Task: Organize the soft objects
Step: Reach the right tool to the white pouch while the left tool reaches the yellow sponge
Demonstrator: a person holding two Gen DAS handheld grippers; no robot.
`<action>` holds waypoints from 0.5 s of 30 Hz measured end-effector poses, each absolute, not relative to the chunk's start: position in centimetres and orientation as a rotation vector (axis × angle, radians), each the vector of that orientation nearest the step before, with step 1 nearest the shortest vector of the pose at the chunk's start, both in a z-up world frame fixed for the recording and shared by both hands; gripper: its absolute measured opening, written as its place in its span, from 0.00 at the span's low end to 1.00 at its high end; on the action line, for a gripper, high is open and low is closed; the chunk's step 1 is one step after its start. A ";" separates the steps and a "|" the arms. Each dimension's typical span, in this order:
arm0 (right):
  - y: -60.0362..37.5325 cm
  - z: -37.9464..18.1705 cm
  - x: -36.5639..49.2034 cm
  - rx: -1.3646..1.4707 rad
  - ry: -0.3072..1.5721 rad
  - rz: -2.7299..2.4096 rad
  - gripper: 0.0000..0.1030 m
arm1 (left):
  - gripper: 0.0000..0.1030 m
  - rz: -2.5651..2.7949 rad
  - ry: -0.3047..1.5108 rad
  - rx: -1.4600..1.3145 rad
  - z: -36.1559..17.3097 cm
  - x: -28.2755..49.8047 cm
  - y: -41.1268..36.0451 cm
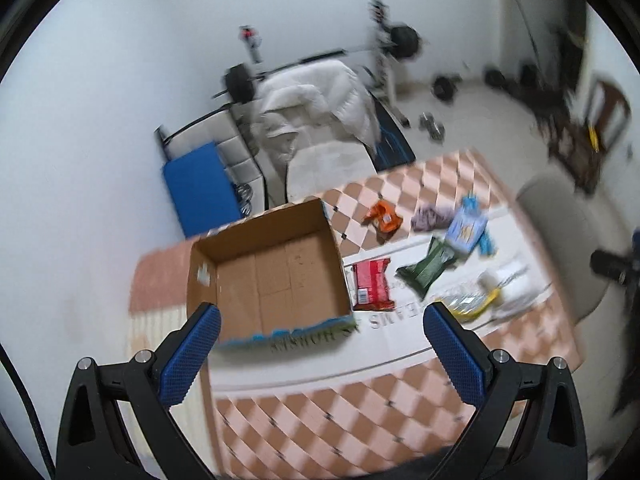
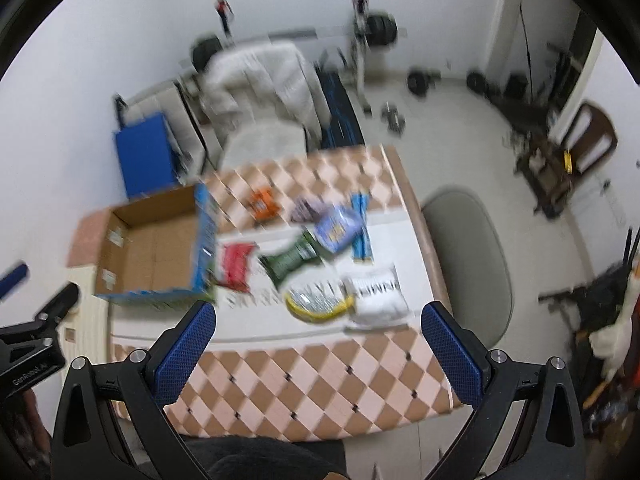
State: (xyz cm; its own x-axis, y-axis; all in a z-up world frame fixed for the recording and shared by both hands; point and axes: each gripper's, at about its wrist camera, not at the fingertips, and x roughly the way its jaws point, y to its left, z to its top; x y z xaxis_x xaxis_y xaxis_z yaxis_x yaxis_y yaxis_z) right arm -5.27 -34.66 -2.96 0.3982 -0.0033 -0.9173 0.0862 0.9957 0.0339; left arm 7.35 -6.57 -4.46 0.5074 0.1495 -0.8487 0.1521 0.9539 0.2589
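Jaws of both the left gripper (image 1: 322,322) and the right gripper (image 2: 319,322) stand wide apart and hold nothing, poised well above the bench (image 1: 360,408). An open, unfilled cardboard box (image 1: 276,276) sits at the bench's left end, with the soft items spread to its right: a red packet (image 1: 372,284) just beside the box, then a green pouch (image 1: 428,268), an orange packet (image 1: 382,218), a purple cloth (image 1: 432,216), a blue pack (image 1: 466,230), a yellow-rimmed bag (image 2: 318,302) and a white pouch (image 2: 378,300). Judged from this layout, no item is sorted yet and the approach step is in hand; the next move calls for lowering one gripper over a nearby item, likely the red packet, and closing on it.
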 end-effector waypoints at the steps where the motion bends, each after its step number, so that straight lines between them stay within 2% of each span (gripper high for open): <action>1: -35.8 -5.2 -3.9 0.099 1.207 -0.067 1.00 | 1.00 -0.005 1.072 0.348 -6.0 8.4 -7.1; 4: -39.2 -11.8 -0.8 0.141 1.323 -0.117 1.00 | 1.00 -0.051 1.178 0.348 -10.7 11.5 -8.6; 9: -43.8 -23.3 3.2 0.164 1.483 -0.181 1.00 | 1.00 -0.189 1.247 0.461 -18.3 14.4 -14.1; 15: -45.2 -33.5 7.1 0.110 1.623 -0.145 1.00 | 1.00 -0.325 1.311 0.667 -26.7 15.3 -20.6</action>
State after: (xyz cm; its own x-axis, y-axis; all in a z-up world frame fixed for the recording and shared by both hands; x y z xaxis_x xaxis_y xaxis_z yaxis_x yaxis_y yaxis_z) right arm 7.12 -45.16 -33.45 -0.0579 -0.0178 -0.9982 0.1596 0.9868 -0.0268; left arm 15.29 -20.57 -26.69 0.2478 0.1453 -0.9578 0.5762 0.7727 0.2663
